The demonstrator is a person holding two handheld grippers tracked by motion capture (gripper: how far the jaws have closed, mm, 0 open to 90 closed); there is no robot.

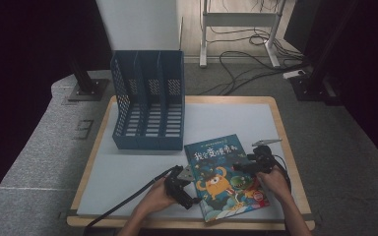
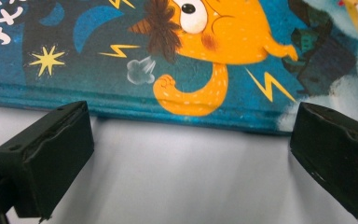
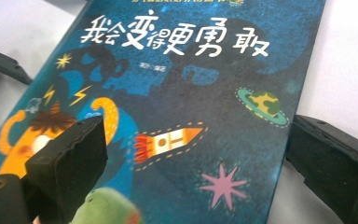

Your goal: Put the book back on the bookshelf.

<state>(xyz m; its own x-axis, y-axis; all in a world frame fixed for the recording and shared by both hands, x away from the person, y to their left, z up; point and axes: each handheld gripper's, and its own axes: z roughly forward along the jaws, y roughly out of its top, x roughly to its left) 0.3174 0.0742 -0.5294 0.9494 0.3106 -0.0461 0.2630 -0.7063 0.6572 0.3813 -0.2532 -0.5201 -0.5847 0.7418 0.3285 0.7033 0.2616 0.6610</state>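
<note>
Both your left gripper [image 1: 189, 189] and right gripper [image 1: 243, 166] are open; push unevenly and the book [image 1: 224, 177] may slide away.

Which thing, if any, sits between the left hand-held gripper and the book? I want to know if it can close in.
Nothing visible: only bare white table separates the open left hand-held gripper from the book edge.
</note>
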